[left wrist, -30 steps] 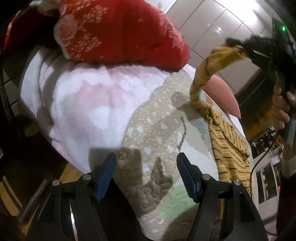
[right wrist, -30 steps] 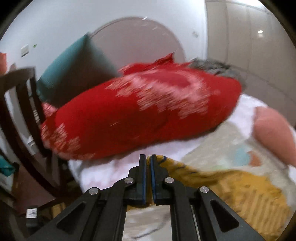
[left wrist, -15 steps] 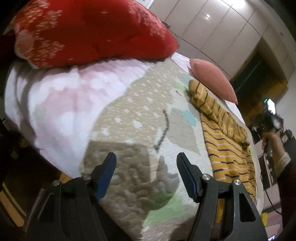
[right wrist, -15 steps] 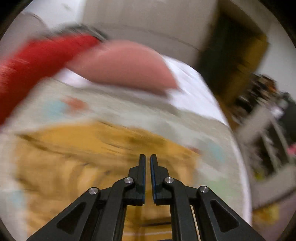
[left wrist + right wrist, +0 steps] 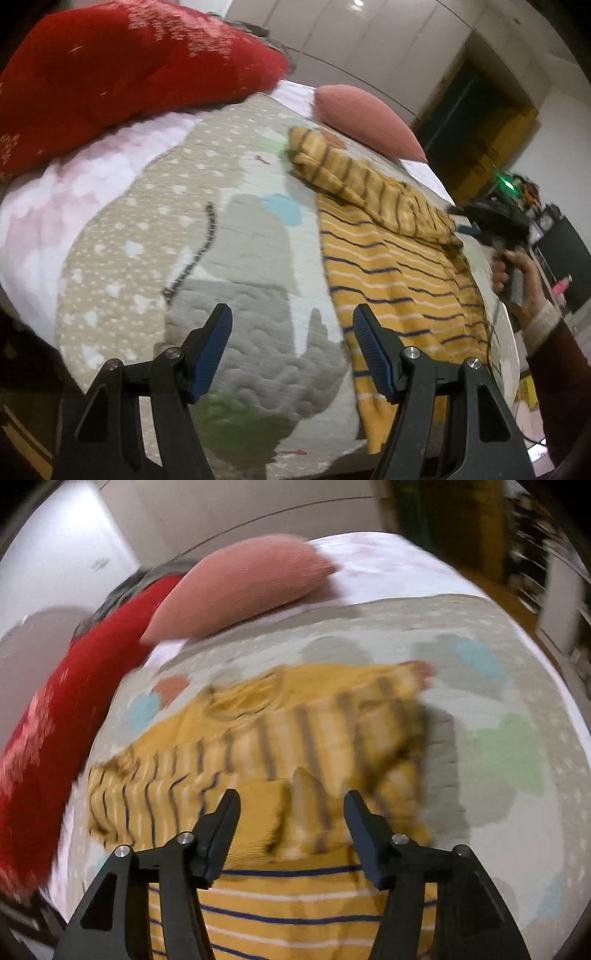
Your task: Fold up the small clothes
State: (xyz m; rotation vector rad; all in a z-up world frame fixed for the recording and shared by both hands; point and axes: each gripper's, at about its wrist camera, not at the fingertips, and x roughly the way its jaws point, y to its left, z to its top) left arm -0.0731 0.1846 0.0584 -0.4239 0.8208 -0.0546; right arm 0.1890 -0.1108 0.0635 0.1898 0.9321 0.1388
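Observation:
A small yellow shirt with dark blue and white stripes (image 5: pixel 399 273) lies flat on the patterned quilt (image 5: pixel 236 258), one sleeve folded across its upper part. In the right wrist view the shirt (image 5: pixel 295 738) lies just in front of the fingers. My left gripper (image 5: pixel 291 347) is open and empty, above the quilt's near edge, left of the shirt's hem. My right gripper (image 5: pixel 291 827) is open and empty, over the shirt's body; it also shows in the left wrist view (image 5: pixel 480 225) at the shirt's far right side.
A big red cushion (image 5: pixel 122 70) lies at the bed's back left and a pink pillow (image 5: pixel 365 118) behind the shirt. A white-pink blanket (image 5: pixel 55 195) lies under the quilt. Shelves and a dark doorway (image 5: pixel 476 122) stand to the right of the bed.
My right gripper has let go of the sleeve, which now lies folded on the shirt, moved to the shirt's right side and opened. My left gripper stays open and has shifted slightly.

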